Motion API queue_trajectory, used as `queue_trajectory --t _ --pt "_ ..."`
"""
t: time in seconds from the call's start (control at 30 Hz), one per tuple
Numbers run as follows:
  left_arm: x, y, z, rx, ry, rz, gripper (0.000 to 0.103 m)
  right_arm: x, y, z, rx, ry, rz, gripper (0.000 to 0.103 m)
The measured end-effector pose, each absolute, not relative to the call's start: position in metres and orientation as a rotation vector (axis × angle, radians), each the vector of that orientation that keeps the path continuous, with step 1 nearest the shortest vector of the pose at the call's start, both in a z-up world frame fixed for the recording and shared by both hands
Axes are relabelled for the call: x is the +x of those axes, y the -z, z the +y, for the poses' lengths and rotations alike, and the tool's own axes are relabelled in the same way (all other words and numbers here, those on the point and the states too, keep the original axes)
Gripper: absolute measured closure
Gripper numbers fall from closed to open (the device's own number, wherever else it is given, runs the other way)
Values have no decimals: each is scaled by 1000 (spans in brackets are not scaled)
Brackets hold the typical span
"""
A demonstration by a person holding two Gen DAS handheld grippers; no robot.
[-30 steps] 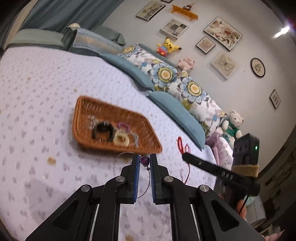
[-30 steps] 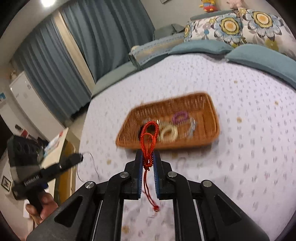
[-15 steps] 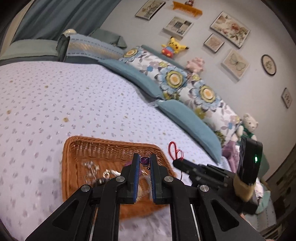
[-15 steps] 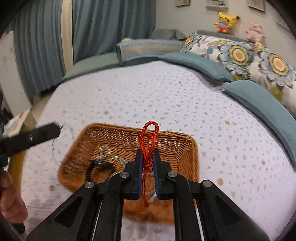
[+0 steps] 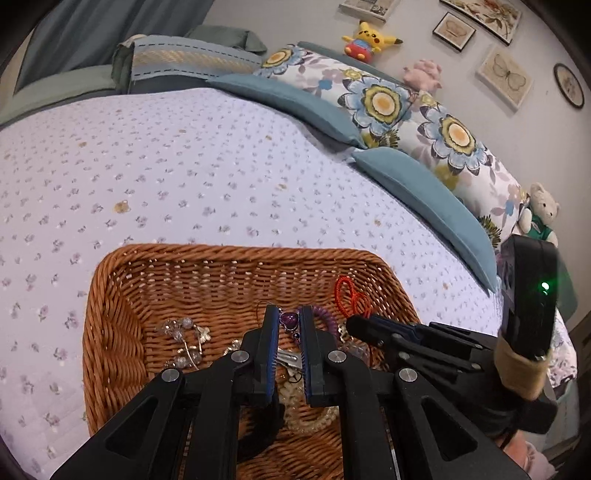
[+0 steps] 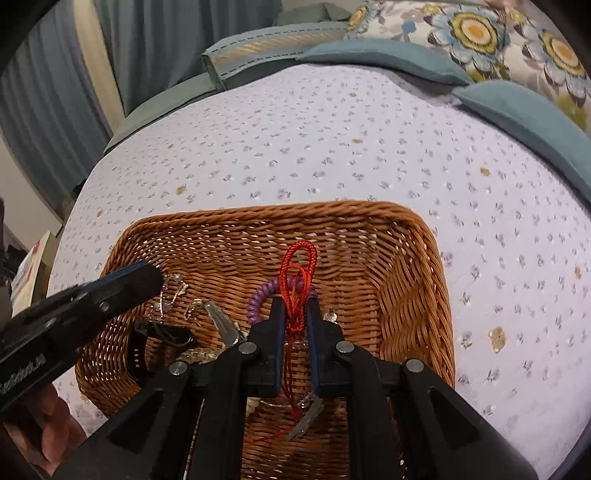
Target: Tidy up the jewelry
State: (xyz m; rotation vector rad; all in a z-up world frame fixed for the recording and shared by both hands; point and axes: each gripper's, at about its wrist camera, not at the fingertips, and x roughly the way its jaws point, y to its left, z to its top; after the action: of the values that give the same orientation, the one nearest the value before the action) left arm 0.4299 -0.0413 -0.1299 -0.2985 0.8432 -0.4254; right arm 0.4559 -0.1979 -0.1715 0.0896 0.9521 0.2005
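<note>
A brown wicker basket (image 5: 122, 295) (image 6: 413, 280) sits on the bed and holds several jewelry pieces: a purple coil bracelet (image 6: 258, 295), clear bead pieces (image 5: 181, 332), a cream ring (image 5: 314, 421) and a black band (image 6: 140, 350). My left gripper (image 5: 288, 321) is shut on a purple heart pendant (image 5: 289, 319), over the basket. My right gripper (image 6: 295, 310) is shut on a red cord bracelet (image 6: 297, 266), also over the basket. The right gripper's tip (image 5: 369, 326) shows in the left wrist view, the left gripper's (image 6: 122, 286) in the right wrist view.
The basket rests on a lilac flowered bedspread (image 5: 184, 166). Teal and floral pillows (image 5: 406, 110) line the far right edge, with plush toys (image 5: 369, 35) behind. Curtains (image 6: 55, 92) hang at the far left. A hand (image 6: 48, 424) holds the left gripper.
Both grippers have moved forward and down over the basket, each still holding its piece. The basket now fills the lower part of both views.
</note>
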Motion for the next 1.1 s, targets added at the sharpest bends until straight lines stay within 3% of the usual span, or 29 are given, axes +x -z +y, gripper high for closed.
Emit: queue_trajectory --t 0.1,0.13,0.17,0.2,0.23,0.27,0.43,0.6,0.67,0.77,0.9,1.1 --pt "426 125 -37 -336 443 860 84 457 169 -210 154 -200 970 87" --pt "420 121 -37 -319 446 852 76 452 165 -212 159 -205 963 87" --pt "412 115 -37 -292 443 834 65 445 159 -212 147 -212 943 83" --pt "402 109 -35 -271 437 811 58 439 153 -211 131 -218 921 71" --pt "395 104 -33 -265 435 793 45 432 147 -210 109 -216 897 65" --pt "385 99 -29 -266 434 771 43 422 139 -208 80 -205 865 62" --pt "333 70 -12 -268 414 696 43 378 103 -197 22 -203 778 62" --pt "265 32 1 -251 353 598 39 317 61 -195 24 -177 682 52" --pt "241 18 2 -219 313 564 30 292 49 -195 37 -167 646 45" --pt "207 2 -2 -191 289 523 27 248 31 -193 21 -125 575 45" --pt "162 -18 -16 -111 300 486 27 202 18 -182 -21 -108 521 29" --pt "122 -33 -21 -129 306 483 27 159 7 -177 2 -92 505 27"
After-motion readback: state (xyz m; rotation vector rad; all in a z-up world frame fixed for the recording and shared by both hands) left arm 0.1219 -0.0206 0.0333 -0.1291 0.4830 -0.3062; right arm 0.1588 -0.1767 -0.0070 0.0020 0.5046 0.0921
